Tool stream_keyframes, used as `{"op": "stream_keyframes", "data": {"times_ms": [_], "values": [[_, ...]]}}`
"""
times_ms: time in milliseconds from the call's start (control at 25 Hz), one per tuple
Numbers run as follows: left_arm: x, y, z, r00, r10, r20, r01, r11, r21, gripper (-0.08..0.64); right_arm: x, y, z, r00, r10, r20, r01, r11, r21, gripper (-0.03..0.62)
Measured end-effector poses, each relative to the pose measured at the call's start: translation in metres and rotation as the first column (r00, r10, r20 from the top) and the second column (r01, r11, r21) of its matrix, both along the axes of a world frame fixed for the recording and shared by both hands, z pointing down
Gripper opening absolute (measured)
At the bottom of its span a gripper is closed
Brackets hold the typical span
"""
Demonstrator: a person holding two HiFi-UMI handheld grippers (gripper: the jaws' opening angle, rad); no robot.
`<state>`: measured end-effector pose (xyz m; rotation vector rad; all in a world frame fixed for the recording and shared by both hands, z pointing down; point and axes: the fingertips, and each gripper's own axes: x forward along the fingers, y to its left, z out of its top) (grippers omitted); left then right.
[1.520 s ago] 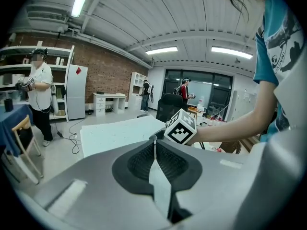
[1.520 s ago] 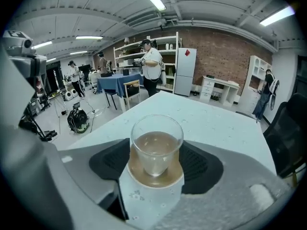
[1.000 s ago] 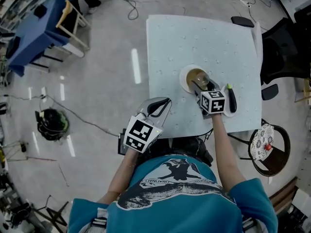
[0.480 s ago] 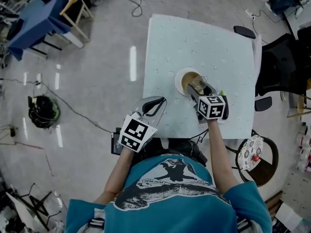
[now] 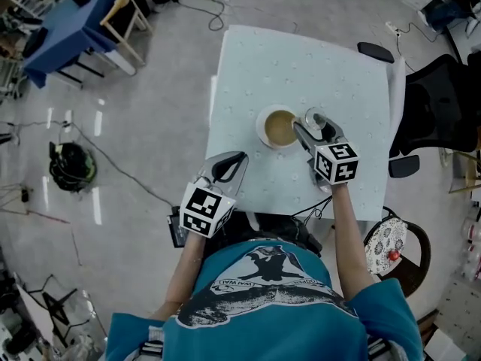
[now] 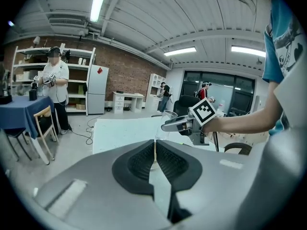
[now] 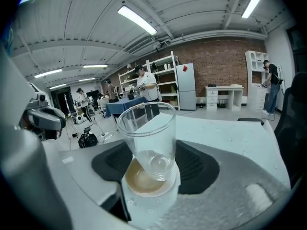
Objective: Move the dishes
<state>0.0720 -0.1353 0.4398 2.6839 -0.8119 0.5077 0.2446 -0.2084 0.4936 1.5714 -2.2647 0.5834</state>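
The right gripper [image 5: 314, 128] has just lifted the glass [image 5: 316, 119] out of the bowl [image 5: 278, 128]. A moment ago the glass stood inside it; now it hangs slightly tilted at the bowl's three o'clock, with the pads [image 7: 196, 164] pinching its lower half. The bowl stays on the table [image 5: 301, 59]. The left gripper [image 5: 229, 168] waits at the bowl's seven o'clock, fingers pressed together on nothing. With the two dishes apart, I reckon the glass can now travel alone.

Holds the left tool [image 5: 237, 159] at the near left corner of the tabletop [image 5: 301, 66], jaws pressed together on nothing. Reaches forward with the right arm [image 5: 347, 232], right tool [image 5: 316, 125] angled down, jaws clamped around a glass [image 7: 147, 138].
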Motion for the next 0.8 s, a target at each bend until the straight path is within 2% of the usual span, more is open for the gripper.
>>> {"op": "stream_keyframes", "data": {"times_ms": [200, 320, 560, 800], "values": [[0.026, 0.017, -0.005, 1.0, -0.007, -0.03, 0.007, 1.0, -0.011, 0.025, 0.046, 0.007, -0.003, 0.999, 0.011, -0.038, -0.011, 1.0, 0.011, 0.276], [0.037, 0.024, -0.004, 1.0, -0.01, -0.004, 0.01, 1.0, 0.007, 0.025, 0.078, 0.015, 0.006, 0.997, 0.039, -0.06, -0.04, 0.999, -0.001, 0.276], [0.053, 0.032, -0.001, 0.999, -0.036, 0.002, 0.036, 0.999, 0.009, 0.025, 0.142, 0.031, 0.038, 0.99, 0.106, -0.094, -0.112, 0.992, -0.059, 0.276], [0.065, 0.039, 0.0, 0.999, -0.046, 0.021, 0.045, 0.999, 0.015, 0.025, 0.184, 0.04, 0.071, 0.981, 0.162, -0.104, -0.174, 0.977, -0.12, 0.276]]}}
